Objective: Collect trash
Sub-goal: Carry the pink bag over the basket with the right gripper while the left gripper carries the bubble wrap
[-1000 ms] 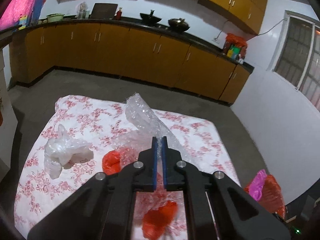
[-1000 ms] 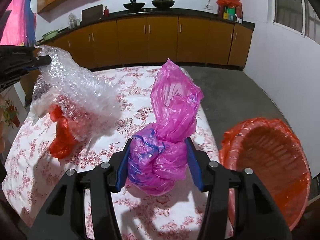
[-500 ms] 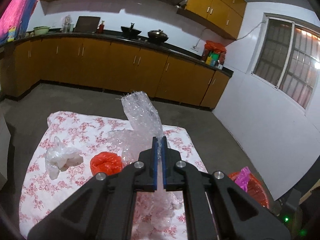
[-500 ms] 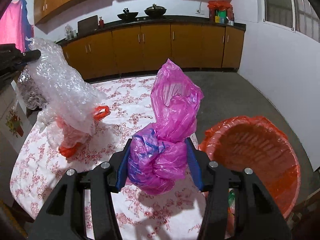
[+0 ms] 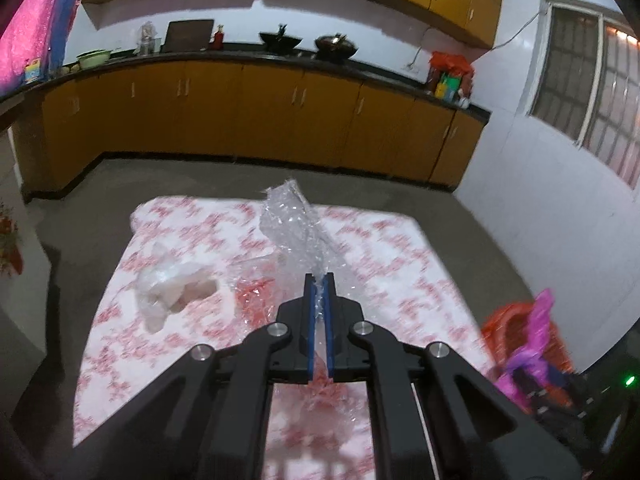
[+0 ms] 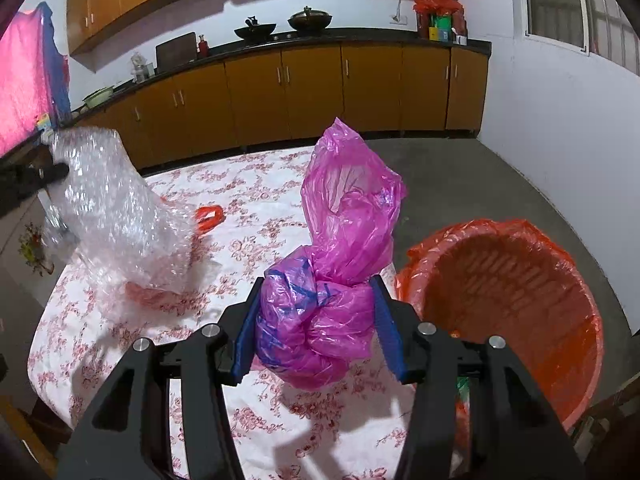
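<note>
Left tongs (image 5: 319,280) pinch bubble wrap (image 5: 294,228) — right tongs (image 6: 318,304) clamp pink bag (image 6: 340,248).

The left wrist view is motion-blurred: the floral tablecloth (image 5: 400,264) pattern smears, and the white plastic bag (image 5: 172,292) loses its outline. The bubble wrap (image 5: 294,232) veils a red bag (image 5: 252,300) behind it. In the right wrist view the same bubble wrap (image 6: 116,216) covers most of that red bag (image 6: 208,216); the orange bin (image 6: 516,300) is hidden below by gripper arms.
</note>
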Demonstrator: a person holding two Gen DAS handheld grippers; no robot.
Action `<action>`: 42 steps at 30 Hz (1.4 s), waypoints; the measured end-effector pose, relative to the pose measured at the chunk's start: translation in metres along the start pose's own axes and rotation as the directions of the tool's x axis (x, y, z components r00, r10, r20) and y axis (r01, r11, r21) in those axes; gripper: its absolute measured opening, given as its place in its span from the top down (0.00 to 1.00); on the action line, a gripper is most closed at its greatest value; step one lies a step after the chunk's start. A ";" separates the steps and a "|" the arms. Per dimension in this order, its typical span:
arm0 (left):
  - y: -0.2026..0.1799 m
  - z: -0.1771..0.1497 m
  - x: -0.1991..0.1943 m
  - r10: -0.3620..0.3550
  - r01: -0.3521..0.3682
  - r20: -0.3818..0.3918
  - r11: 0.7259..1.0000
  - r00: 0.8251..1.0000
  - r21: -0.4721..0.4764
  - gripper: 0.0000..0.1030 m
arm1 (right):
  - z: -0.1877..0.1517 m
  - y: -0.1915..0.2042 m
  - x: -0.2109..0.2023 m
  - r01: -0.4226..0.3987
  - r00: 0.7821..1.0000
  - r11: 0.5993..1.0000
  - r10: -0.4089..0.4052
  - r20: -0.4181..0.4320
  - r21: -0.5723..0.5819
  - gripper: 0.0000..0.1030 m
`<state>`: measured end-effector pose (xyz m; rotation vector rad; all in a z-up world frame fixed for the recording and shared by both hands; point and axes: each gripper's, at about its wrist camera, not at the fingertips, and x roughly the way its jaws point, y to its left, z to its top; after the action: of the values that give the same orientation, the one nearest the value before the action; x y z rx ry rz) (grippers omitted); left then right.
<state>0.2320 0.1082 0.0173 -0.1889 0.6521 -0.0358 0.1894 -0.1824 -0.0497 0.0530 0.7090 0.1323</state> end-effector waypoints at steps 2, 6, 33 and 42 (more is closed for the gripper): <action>0.011 -0.011 0.007 0.027 -0.027 -0.026 1.000 0.999 0.001 0.92 | -0.003 0.003 0.002 -0.005 1.000 1.000 0.005 -0.008 -0.006 0.49; 0.031 -0.023 0.021 0.063 -0.064 -0.068 0.998 0.996 -0.008 0.81 | -0.006 0.011 0.003 -0.012 1.000 1.000 0.012 -0.016 -0.022 0.49; 0.013 0.004 -0.006 0.015 -0.015 0.068 1.000 0.998 0.002 0.97 | 0.002 0.023 -0.010 -0.001 1.000 0.996 0.002 0.012 -0.086 0.49; -0.042 0.018 -0.038 -0.158 0.152 0.119 0.986 0.980 0.062 0.97 | 0.006 0.006 -0.030 0.021 0.999 0.997 -0.017 0.048 -0.074 0.49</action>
<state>0.2139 0.0729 0.0614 -0.1898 0.5117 -0.1898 0.1703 -0.1811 -0.0257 -0.0219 0.6565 0.1388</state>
